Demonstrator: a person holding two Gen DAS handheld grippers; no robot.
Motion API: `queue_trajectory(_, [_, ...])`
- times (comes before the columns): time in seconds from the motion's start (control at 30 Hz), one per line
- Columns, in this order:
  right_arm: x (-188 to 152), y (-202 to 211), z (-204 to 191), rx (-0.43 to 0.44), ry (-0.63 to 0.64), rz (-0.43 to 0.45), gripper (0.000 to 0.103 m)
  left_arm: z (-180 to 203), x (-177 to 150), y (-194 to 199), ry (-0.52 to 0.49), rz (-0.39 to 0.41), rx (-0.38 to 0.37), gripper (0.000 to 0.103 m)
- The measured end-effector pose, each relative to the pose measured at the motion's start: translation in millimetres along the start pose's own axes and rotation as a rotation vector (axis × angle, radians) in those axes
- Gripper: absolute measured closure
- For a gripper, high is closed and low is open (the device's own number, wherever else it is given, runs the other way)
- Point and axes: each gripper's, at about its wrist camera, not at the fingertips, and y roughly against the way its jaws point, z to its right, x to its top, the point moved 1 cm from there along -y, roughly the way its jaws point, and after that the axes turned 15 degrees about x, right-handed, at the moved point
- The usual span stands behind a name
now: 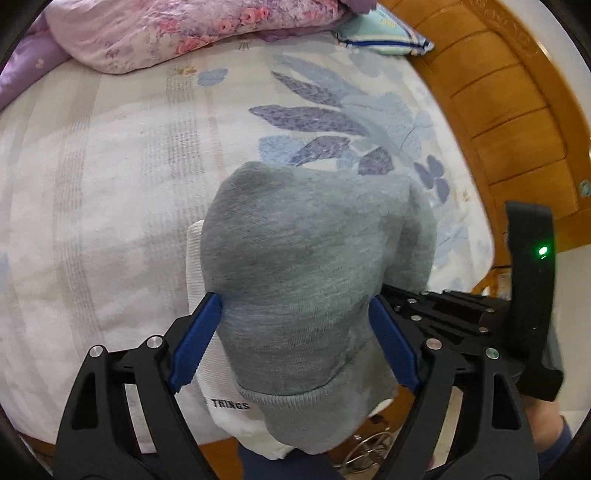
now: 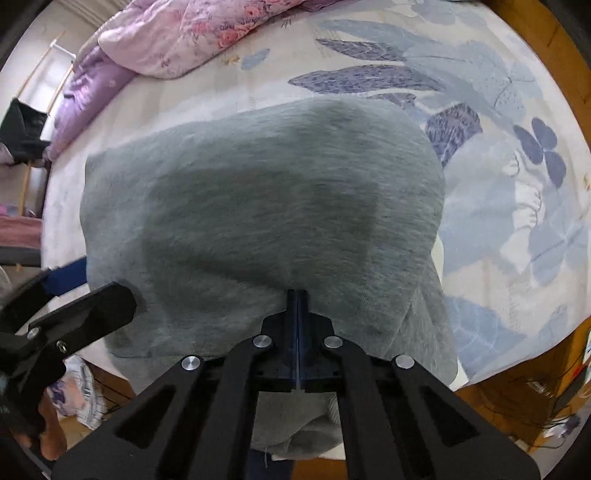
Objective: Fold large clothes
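One readable text: "THINGS" in dark capital letters on the white fabric piece [image 1: 229,402] sticking out under the grey knit sweatshirt [image 1: 306,280], left wrist view. Right wrist view: no legible text anywhere.

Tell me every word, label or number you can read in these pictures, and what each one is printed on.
"THINGS": black capitals on the white fabric showing beneath the folded grey knit sweatshirt, in the left wrist view.
Small yellowish marks on the pale turquoise pillow with blue piping by the wooden headboard: too small and blurred to read.
Right wrist view: no legible text anywhere.
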Motion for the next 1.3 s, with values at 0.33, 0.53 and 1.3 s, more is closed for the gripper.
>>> queue_trajectory(0.33, [-10,29,-23,-0.060,-0.013,0.002,0.093,-56,-22,19,0.207,-0.041,-0.037,0.015])
queue_trajectory(0.53, [-22,34,-87,-0.210,0.151,-0.005,0.069,-109,-51,19,0.320,-0.093,0.057,0.013])
queue_trajectory(1.3, [-102,10,-366,-0.510,0.082,0.220,0.011,-301,-115,145,0.028,0.129,0.068,0.005])
